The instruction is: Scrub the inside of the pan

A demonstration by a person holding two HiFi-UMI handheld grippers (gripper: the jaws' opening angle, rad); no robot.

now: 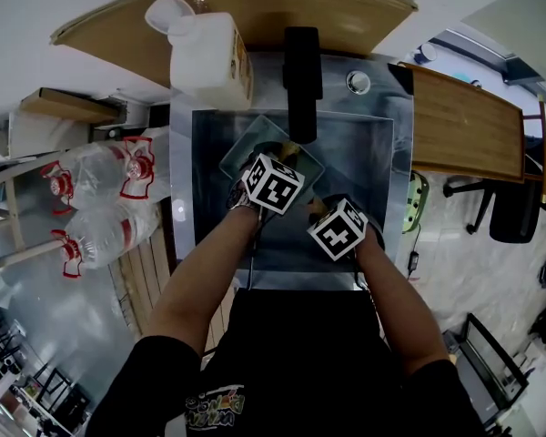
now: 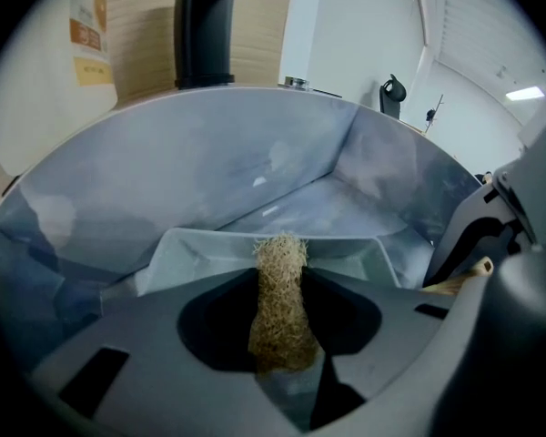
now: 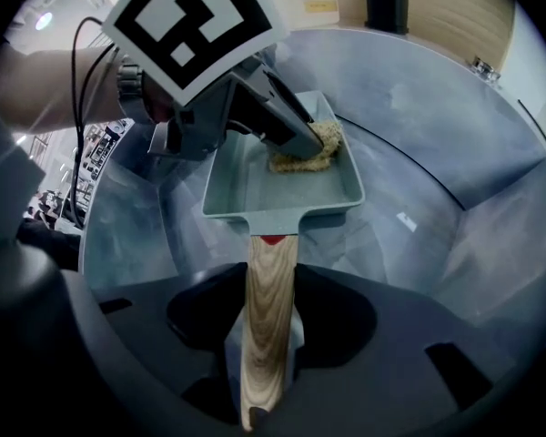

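Two water bottles (image 1: 100, 176) lie beside the steel sink (image 1: 187, 153) containing the pan (image 1: 255, 144).

Wood-grain pan handle (image 3: 268, 335), fibrous scrubber (image 2: 280, 308)

Head view looks steeply down on the sink (image 1: 369, 157); both gripper views, close inside, share the pan (image 3: 282, 189).
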